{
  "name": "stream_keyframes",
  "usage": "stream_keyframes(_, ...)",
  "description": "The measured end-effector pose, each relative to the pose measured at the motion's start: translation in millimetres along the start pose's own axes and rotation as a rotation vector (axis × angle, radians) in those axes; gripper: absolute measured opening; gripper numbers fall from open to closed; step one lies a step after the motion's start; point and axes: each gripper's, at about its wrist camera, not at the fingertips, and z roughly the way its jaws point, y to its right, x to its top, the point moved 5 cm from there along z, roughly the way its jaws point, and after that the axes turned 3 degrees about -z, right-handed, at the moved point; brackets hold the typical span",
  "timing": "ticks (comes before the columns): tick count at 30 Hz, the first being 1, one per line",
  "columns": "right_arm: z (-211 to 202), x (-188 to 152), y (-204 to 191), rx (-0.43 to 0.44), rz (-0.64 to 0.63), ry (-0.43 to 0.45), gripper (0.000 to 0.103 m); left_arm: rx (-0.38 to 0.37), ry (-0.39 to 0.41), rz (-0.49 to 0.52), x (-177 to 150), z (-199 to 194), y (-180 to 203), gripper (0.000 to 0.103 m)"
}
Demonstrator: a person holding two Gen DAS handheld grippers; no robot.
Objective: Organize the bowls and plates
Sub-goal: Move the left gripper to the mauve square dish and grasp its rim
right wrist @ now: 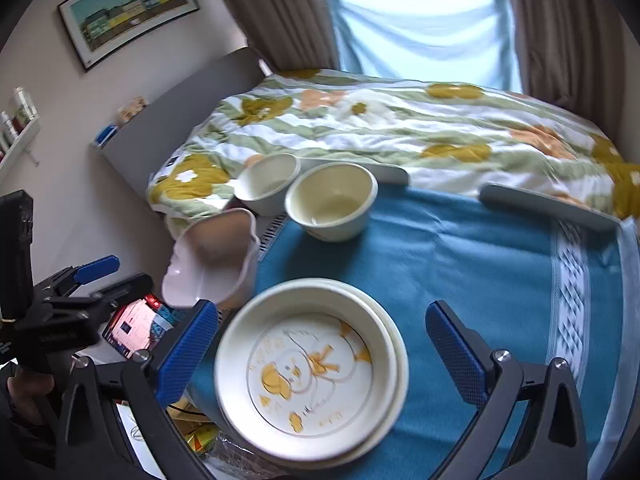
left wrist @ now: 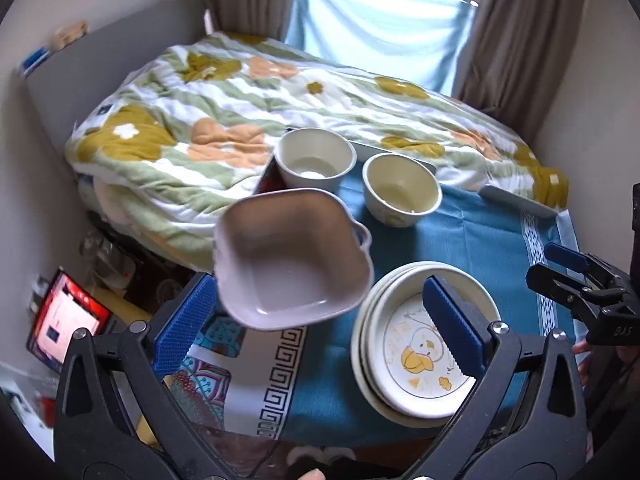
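blue pads of the left tool (left wrist: pixel 320 332) gape wide, holding nothing, the pink square bowl (left wrist: pixel 292 256) just above them mid-frame, nearer it than the wide-open right tool (right wrist: pixel 332 356).

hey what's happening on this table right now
A person holds a two-finger tool in each hand over a blue-clothed table. The left tool and right tool are both open. A pale pink square bowl appears tilted near the left tool; whether it is gripped is unclear. Two cream round bowls stand behind a stack of duck-print plates.
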Motion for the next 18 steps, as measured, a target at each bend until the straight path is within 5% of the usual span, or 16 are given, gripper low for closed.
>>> stream_keyframes(4, 29, 16, -20, 0.022, -0.103, -0.091, 0.103, -0.010, -0.036, -0.078, 1, 10, -35, 0.103)
stream_keyframes(10, 92, 31, -47, 0.098, -0.119, -0.206, 0.103, -0.142, -0.101, -0.235, -6, 43, -88, 0.101)
stream_keyframes(15, 151, 26, -60, 0.135, -0.088, -0.306, 0.103, -0.221, -0.204, -0.301, -17, 88, -108, 0.080)
stream_keyframes(18, 172, 22, -64, 0.137, -0.085, -0.352, 0.090, -0.257, -0.254, -0.300, -23, 111, -108, 0.067)
